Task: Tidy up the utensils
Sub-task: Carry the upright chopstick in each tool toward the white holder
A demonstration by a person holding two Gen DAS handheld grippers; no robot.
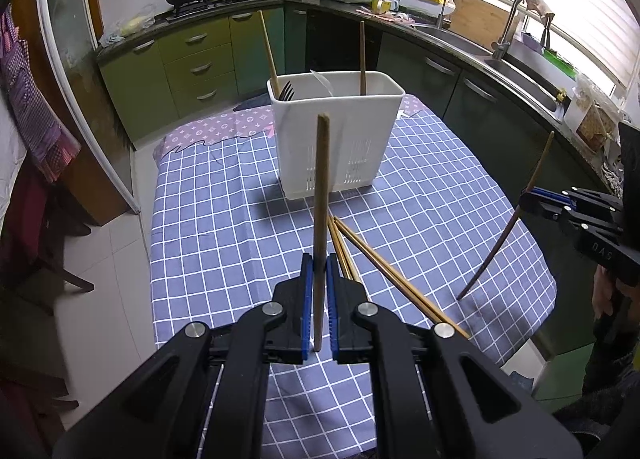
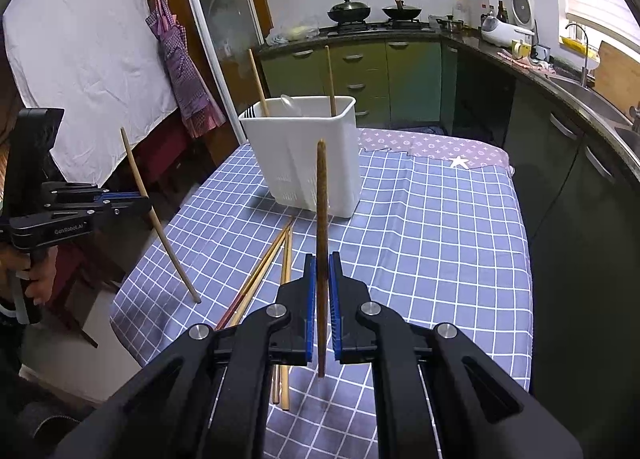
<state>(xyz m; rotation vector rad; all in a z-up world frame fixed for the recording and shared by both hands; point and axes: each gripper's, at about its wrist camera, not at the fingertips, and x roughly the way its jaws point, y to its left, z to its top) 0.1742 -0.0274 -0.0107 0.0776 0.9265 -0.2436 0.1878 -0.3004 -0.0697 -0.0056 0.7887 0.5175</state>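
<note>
**A:** ok so where are we at? Our left gripper has its fingers clenched on a pale chopstick, and the right gripper is clenched on a darker chopstick. Both sticks stand nearly upright, crossing the fingers at about a right angle, top ends well above the pads.

**B:** yep, and the caddy sits dead ahead of both, toward the far end of the counter. It already has two chopsticks, a fork and a spoon standing in it.

**A:** so what does the drop turn on?

**B:** the long axis, we reckon. The caddy opens upward and our sticks are already roughly vertical, so we probably only need to carry each one forward, over the rim, and lower it. Little re-tilting needed.

**A:** which hand first?

**B:** hard to call. From the right wrist view the caddy sits slightly left of our stick, from the left one it's slightly right, so it's between the two hands. Neither looks clearly nearer.

**A:** and the loose chopsticks?

**B:** flat on the counter between our grippers and the caddy, pointing roughly toward it. Those come later, we'd guess.
</note>
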